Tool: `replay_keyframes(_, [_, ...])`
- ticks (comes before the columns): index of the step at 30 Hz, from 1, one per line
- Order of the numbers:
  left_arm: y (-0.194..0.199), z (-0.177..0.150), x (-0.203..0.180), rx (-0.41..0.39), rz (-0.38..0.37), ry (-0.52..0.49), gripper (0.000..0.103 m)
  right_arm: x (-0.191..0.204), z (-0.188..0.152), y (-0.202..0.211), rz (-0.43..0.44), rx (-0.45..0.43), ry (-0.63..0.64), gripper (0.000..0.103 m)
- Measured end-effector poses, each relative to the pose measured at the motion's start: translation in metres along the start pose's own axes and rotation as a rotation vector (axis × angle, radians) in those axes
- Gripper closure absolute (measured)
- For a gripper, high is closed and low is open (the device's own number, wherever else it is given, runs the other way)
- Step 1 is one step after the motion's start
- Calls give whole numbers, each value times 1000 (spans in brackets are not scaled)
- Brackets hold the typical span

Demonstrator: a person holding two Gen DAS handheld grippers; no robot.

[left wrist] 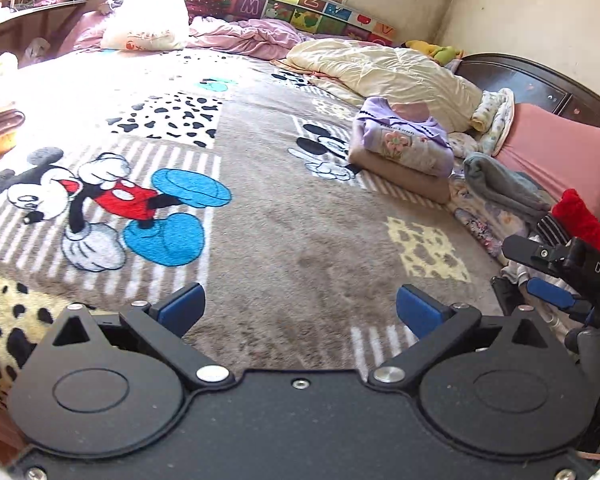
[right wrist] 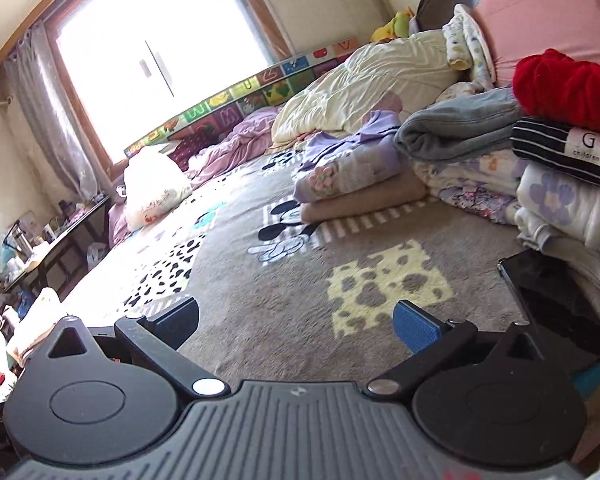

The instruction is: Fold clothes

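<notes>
Two grippers (left wrist: 300, 308) (right wrist: 296, 320), two folded stacks (left wrist: 404, 152) (right wrist: 568, 168)

a white label (right wrist: 589, 145) on the striped garment (right wrist: 556, 152) reads "g children"; the right hand-held gripper (left wrist: 548, 276) bears "das".

Black phone (right wrist: 552, 300) on cartoon-mouse blanket (left wrist: 300, 240)

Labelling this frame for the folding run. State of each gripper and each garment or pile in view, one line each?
left gripper: open, nothing between the jaws
right gripper: open, nothing between the jaws
purple top: folded, on a folded tan piece
grey garment: folded, on the floral pile
red garment: folded, top of the right stack
striped garment: folded, under the red one
cream quilt: rumpled
phone: screen dark
</notes>
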State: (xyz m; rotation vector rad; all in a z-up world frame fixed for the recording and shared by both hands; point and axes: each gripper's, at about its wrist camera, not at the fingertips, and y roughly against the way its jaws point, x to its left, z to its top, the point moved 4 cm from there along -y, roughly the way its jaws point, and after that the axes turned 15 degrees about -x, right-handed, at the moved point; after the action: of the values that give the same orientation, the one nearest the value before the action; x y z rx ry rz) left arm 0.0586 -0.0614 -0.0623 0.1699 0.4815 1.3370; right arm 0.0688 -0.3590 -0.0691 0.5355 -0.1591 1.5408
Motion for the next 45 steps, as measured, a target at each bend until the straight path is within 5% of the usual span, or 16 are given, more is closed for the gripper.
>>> replay_keyframes(11, [71,9,27,-118,34,-26,0,110,-39,33,79,140,166,0])
replay_keyframes(18, [80,3,37,-121,192,-171,0,148,-52,53,86,170,238,0])
replay_keyframes(34, [100,-1,48,-101,214,-83,0,173,-64,67,84,195,316,0])
replay_keyframes(40, [96,0,42,-100,284,-156,0,171,-66,66,68,204,326,0])
replay_keyframes(45, [93,1,41,-89,266,-141,0,169,-63,66,64,191,333,0])
